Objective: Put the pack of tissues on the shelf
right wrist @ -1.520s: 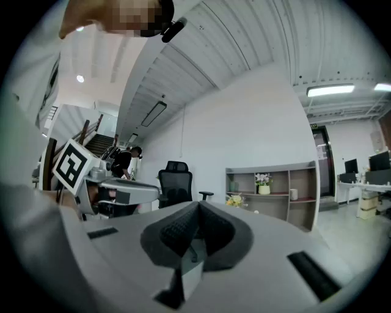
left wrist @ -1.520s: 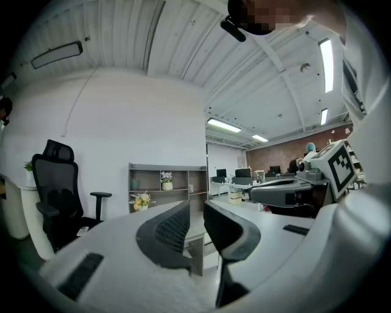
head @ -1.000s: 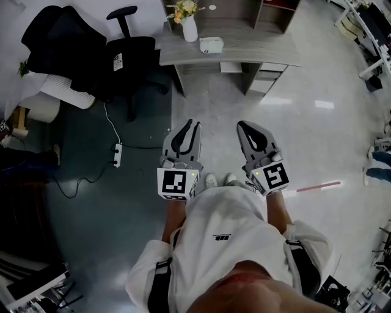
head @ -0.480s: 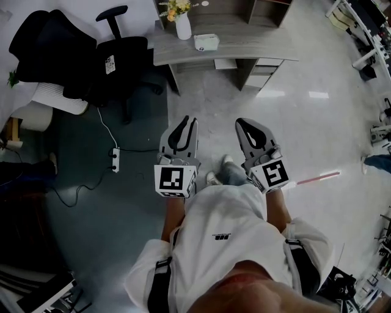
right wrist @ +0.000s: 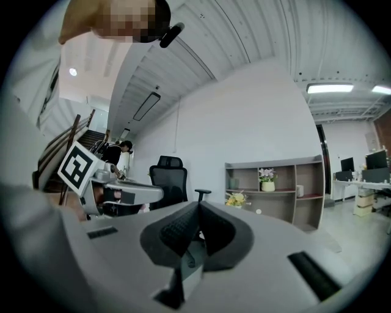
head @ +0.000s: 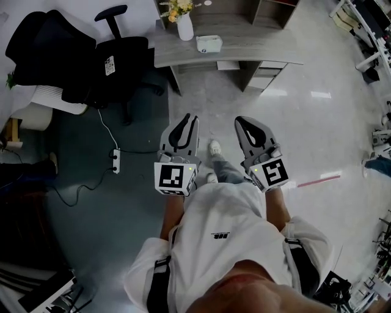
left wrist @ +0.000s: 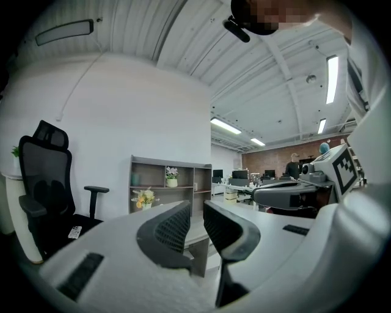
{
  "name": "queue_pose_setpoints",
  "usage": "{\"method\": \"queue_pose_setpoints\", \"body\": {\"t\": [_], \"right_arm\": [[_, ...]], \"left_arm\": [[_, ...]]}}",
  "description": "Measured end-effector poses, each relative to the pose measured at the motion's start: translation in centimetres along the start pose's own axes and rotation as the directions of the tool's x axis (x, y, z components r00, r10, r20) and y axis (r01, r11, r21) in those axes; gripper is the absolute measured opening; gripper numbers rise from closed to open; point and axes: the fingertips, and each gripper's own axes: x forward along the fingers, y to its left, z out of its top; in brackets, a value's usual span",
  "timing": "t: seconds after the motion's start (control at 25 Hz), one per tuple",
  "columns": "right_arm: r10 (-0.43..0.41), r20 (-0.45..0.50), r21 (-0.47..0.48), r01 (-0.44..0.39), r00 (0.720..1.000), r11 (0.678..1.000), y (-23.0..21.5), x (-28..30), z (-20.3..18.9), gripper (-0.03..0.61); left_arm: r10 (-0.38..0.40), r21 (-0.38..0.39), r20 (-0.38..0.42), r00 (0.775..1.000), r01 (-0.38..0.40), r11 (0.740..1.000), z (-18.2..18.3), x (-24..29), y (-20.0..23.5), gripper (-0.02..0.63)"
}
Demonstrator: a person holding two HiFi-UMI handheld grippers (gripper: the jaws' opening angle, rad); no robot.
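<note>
A pale polished office floor runs up to a grey tabletop [head: 256,52] by the wall, where the pack of tissues [head: 209,43] lies just beside a vase of flowers [head: 185,25], untouched, with the shelf [head: 269,9] behind it. Over the last second one foot [head: 215,148] has swung ahead of the other, so the person appears to be walking up, well short of reach. The left gripper [head: 186,120] keeps its jaws slightly spread on nothing; the right gripper [head: 243,123] has its jaws pressed together, empty. The pickup is still to come
</note>
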Motion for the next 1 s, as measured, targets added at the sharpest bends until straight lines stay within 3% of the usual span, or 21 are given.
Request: {"method": "queue_pose_setpoints", "body": {"t": [1.0], "right_arm": [[0.069, 0.034, -0.012, -0.069, 0.997, 0.998, -11.8, 11.6, 0.8, 0.028]], "left_arm": [[0.04, 0.041, -0.04, 0.998, -0.038, 0.998, 1.2, 14.9, 5.7, 0.084]]}}
